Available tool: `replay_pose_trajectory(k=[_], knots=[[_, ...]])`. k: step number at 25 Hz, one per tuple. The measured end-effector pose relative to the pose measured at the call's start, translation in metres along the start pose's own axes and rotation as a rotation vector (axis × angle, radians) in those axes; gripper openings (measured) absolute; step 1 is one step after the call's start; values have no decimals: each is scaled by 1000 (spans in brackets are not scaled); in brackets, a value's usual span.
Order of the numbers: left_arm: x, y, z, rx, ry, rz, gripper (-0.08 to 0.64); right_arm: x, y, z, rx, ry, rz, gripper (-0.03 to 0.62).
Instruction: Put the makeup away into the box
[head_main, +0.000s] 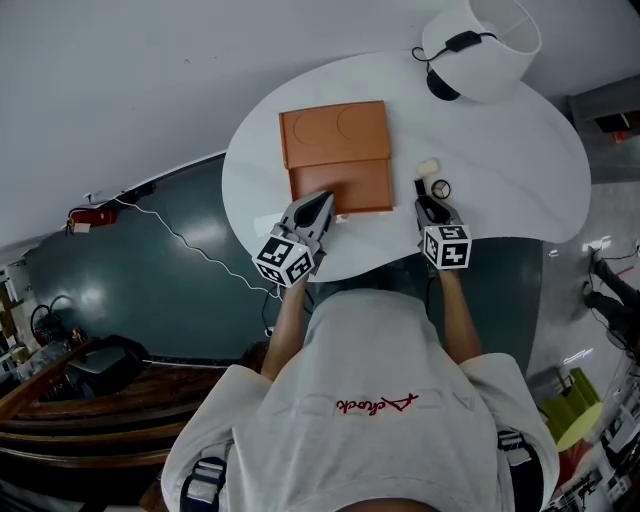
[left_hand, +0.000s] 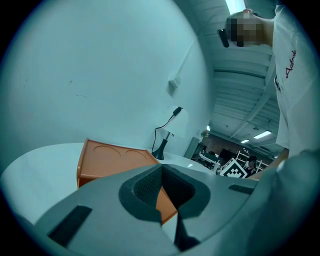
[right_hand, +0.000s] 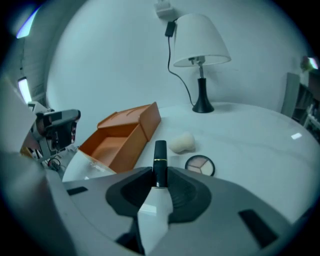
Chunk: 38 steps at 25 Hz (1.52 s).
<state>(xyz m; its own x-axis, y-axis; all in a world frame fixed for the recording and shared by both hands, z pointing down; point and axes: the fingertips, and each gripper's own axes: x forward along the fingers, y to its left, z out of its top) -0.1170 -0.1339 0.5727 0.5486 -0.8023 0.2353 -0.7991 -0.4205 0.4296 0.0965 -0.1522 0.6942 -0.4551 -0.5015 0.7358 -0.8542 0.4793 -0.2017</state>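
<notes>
A person (head_main: 370, 400) leans over a round white table (head_main: 520, 170), with a white-shaded lamp (head_main: 485, 40) at its far edge. An open orange box (head_main: 340, 160) sits mid-table, its lid folded back. The left claw (head_main: 322, 205), jaws drawn together, is at the box's near left corner. Near the table's near edge, the right claw (head_main: 428, 208) is clamped on a black lipstick (right_hand: 160, 160). Just beyond it, right of the box, lie a pale sponge (head_main: 428, 167) and a round eyeshadow compact (head_main: 441, 189).
</notes>
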Motion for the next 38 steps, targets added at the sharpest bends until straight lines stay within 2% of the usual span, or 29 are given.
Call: replay_pose_trajectory(k=[7, 12, 19, 27, 33, 35, 38], knots=[[-8, -11, 10, 22, -29, -4, 9, -61, 29, 54, 62, -327, 73, 106], [-16, -19, 17, 40, -53, 0, 9, -83, 41, 82, 35, -415, 100, 106], [-46, -9, 24, 40, -103, 73, 9, -70, 71, 101, -37, -417, 188, 106], [-120, 33, 26, 13, -177, 263, 9, -29, 161, 118, -165, -368, 390, 106], [-160, 57, 23, -18, -214, 357, 9, -5, 206, 117, -244, -314, 473, 106], [-167, 62, 23, -32, -230, 369, 9, 2, 215, 115, -306, -288, 479, 106], [-170, 66, 22, -53, -244, 377, 9, 12, 224, 107, -462, -227, 485, 106]])
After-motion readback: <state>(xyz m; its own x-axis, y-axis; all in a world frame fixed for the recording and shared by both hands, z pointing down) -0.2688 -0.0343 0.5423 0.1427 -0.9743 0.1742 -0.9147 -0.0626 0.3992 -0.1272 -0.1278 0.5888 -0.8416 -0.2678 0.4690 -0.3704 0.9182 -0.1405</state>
